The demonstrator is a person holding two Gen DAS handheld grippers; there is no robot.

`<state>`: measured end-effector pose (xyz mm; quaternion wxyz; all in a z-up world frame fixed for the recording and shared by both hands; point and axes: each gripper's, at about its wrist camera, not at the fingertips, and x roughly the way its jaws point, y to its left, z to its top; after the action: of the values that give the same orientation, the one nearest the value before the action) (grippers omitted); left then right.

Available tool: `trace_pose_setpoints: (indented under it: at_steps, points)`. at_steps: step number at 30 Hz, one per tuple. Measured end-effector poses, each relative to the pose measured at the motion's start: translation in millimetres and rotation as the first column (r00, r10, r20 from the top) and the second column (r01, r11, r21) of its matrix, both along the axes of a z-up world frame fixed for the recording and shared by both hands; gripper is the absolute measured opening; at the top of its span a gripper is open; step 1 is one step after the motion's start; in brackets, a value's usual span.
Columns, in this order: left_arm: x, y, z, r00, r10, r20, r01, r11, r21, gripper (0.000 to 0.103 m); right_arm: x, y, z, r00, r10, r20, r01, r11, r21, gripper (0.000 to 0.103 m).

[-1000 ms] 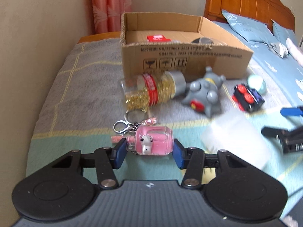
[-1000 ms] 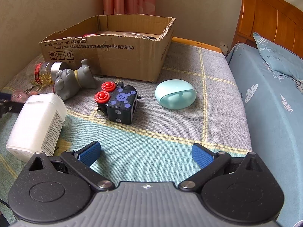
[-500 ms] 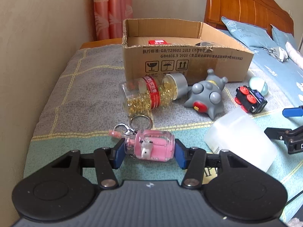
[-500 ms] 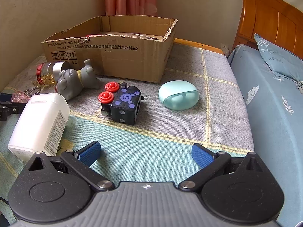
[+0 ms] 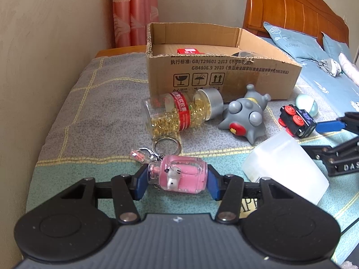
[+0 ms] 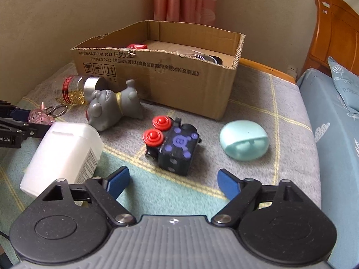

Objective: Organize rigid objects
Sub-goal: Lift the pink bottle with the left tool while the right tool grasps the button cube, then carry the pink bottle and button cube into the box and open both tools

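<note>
My left gripper (image 5: 176, 182) is shut on a pink keychain bottle (image 5: 179, 176) with a small white figure, held just above the blanket; its key rings (image 5: 167, 146) hang forward. My right gripper (image 6: 172, 182) is open and empty, just in front of a black cube toy with red buttons (image 6: 174, 145). The cardboard box (image 5: 215, 67) stands behind, open on top, also in the right wrist view (image 6: 161, 74). The pink bottle shows at the left edge of the right wrist view (image 6: 40, 117).
On the blanket lie a capsule bottle (image 5: 179, 114), a grey toy figure (image 5: 246, 116), a white plastic jar (image 6: 62, 154) and a mint earbud case (image 6: 244, 143). A red packet (image 5: 188, 51) lies in the box. A wall runs along the left, a bed on the right.
My left gripper has lifted and tipped back with the pink bottle. My right gripper has moved forward and left toward the black cube toy, jaws somewhat narrower.
</note>
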<state>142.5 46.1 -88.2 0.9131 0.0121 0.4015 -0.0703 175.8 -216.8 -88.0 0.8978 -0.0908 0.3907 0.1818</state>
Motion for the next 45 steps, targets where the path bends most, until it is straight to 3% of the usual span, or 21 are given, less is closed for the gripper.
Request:
trace_pose_setpoints:
  at_steps: [11,19,21,33,45]
  points:
    - [0.3,-2.8,1.7,1.0,-0.013,-0.008,0.013,1.0,-0.001,0.052,22.9,16.7,1.4,0.999,0.037,0.022,-0.037,0.999,0.012,0.069]
    - [3.5,-4.0,2.4,1.0,-0.022,-0.015,0.022,1.0,0.003,0.052,28.5,18.7,1.6,0.999,0.04,0.023,-0.04,0.999,0.005,0.066]
    - [4.5,-4.0,3.0,0.999,-0.026,-0.022,0.026,1.0,0.002,0.051,28.7,17.4,2.6,0.999,0.034,0.024,-0.034,0.999,0.004,0.056]
    - [2.4,-7.4,18.5,0.996,-0.082,-0.043,0.082,0.996,0.019,0.051,20.1,5.6,16.4,0.998,0.058,0.009,-0.058,0.998,-0.013,0.055]
    - [0.5,-21.7,61.7,0.982,-0.186,-0.043,0.189,0.98,0.067,0.051,10.5,-6.4,59.5,0.981,0.189,0.053,-0.186,0.981,-0.058,0.055]
